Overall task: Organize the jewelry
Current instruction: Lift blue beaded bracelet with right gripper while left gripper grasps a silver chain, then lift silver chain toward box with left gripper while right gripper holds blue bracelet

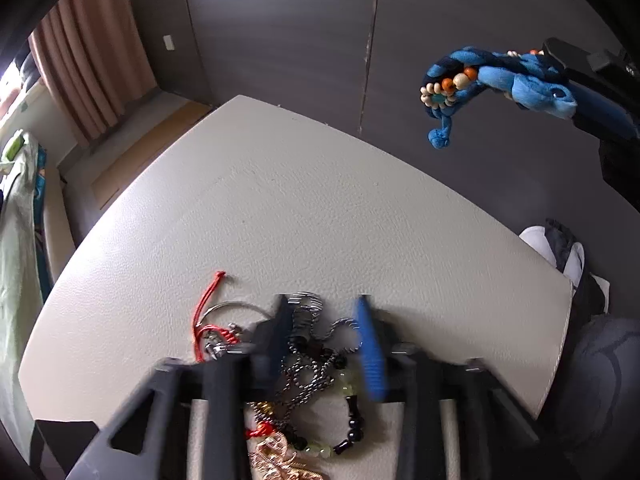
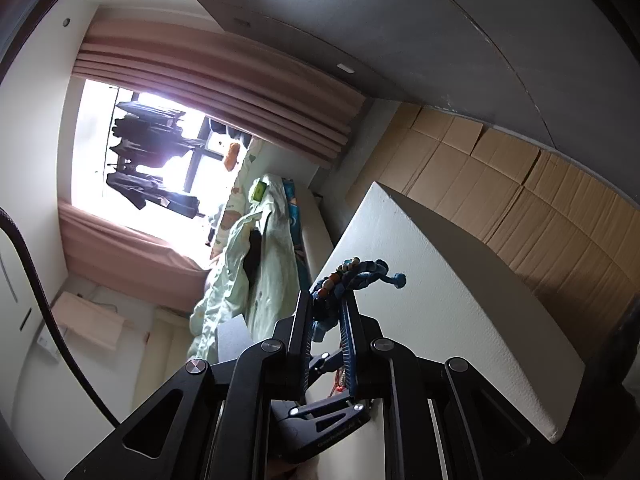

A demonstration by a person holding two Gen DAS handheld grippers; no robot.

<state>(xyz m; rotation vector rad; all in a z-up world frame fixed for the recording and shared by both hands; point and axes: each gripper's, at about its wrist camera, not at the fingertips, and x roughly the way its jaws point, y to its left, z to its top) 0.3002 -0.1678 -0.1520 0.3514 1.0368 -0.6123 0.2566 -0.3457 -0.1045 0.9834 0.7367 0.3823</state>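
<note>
White table [image 1: 280, 208] was the work surface; the tangled jewelry pile [image 1: 316, 364] sat at its near edge, likely dumped there for sorting. Left gripper [image 1: 326, 312] hovered low over the pile, jaws apart and straddling the ball chains, gripping nothing as far as I could tell; view blurred. Right gripper [image 2: 326, 300] was up in the air, well clear of the table, jaws nearly closed and pinching a blue braided bracelet [image 1: 492, 80], probably lifted out to separate it. Bracelet: thick blue cord, cream and orange beads, knotted tail dangling.
</note>
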